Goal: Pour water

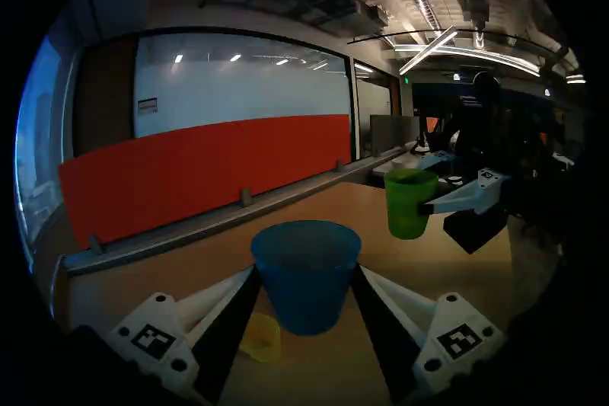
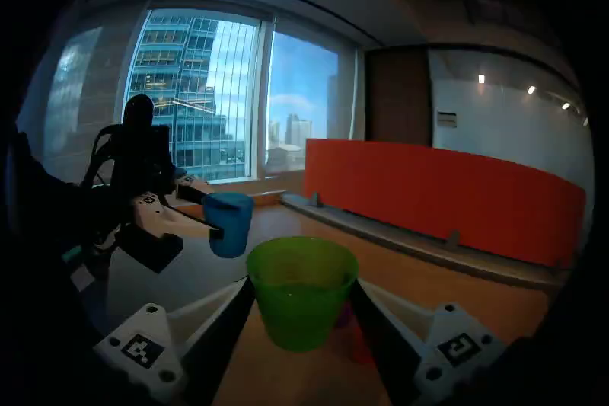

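Left claw (image 1: 307, 278) pinches blue cup (image 1: 307, 295), right claw (image 2: 303, 290) pinches green cup (image 2: 303, 314), over wooden table (image 1: 323, 204) beside orange partition (image 1: 205, 166).

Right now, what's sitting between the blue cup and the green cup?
Nothing. In the left gripper view, only bare tabletop shows between the blue cup and the green cup; the yellow cup sits off to the other side.

The left tongs (image 1: 306, 273) had two white, wedge-shaped fingers (image 1: 205, 299) lined in black on their inner faces. Each bore a square black-and-white marker (image 1: 154, 340) and round screw bosses near its base. The right tongs (image 2: 302, 288) were built alike, with a dark, block-shaped body (image 1: 476, 227) below.
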Demonstrator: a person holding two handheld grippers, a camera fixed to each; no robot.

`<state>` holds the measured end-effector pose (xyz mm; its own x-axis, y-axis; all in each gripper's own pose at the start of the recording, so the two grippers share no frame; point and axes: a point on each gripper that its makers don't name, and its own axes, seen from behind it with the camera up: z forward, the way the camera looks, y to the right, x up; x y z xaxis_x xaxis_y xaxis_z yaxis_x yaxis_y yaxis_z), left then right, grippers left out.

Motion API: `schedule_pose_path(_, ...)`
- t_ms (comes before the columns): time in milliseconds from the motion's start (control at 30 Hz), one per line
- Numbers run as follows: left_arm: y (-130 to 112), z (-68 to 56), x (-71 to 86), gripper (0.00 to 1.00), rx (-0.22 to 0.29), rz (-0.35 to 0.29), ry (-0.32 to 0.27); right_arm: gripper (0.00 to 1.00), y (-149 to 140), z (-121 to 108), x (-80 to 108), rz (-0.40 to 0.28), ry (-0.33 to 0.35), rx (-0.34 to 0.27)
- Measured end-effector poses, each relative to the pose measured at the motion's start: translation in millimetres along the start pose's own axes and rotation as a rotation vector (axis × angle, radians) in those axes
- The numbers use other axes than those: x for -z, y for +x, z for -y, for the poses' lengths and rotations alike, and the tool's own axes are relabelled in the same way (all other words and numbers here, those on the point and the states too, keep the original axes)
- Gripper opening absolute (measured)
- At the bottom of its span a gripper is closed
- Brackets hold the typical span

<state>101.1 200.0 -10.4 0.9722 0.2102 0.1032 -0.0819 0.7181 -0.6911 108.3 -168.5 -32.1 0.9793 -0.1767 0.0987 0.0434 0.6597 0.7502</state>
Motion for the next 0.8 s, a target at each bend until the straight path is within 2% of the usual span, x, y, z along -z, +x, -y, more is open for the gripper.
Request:
schedule_pose_path(467, -31, -18.1, -14.2, 0.83, -0.059, 0.116, -0.051, 0.89, -25, -4, 1.9, 0.073, 0.016, 0.008)
schedule_pose_path(800, -56, -28.7, -21.4, 0.83, -0.093, 0.201, -0.093, 0.89, -47, -6, 2.5, 0.137, 0.033, -0.013)
